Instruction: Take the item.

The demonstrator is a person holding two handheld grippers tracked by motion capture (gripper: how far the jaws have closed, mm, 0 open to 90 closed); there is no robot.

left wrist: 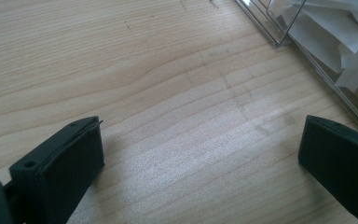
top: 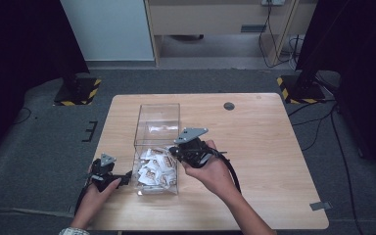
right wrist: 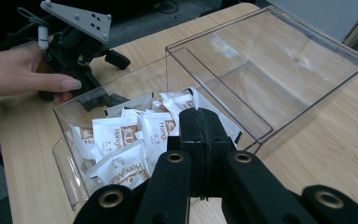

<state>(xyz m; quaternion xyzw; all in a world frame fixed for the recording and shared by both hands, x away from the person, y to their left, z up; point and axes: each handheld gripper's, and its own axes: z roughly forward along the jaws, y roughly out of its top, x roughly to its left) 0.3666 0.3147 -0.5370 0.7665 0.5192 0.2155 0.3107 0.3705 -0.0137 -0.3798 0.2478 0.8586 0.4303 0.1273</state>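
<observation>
Looking down from the high view, a clear box (top: pixel 156 147) of white sachets (top: pixel 154 169) sat on the table (top: pixel 254 147). The left gripper (left wrist: pixel 200 154) view showed jaws spread wide over bare wood. The right gripper (right wrist: pixel 200 140) view showed jaws pressed together, empty, above the sachets.

Your light wood table (top: pixel 269 147) stands on grey carpet (top: pixel 44 147); beyond it, a pale wall panel (top: pixel 110 29), wooden furniture (top: pixel 215 17), and hazard-striped stand bases (top: pixel 78 90).
</observation>
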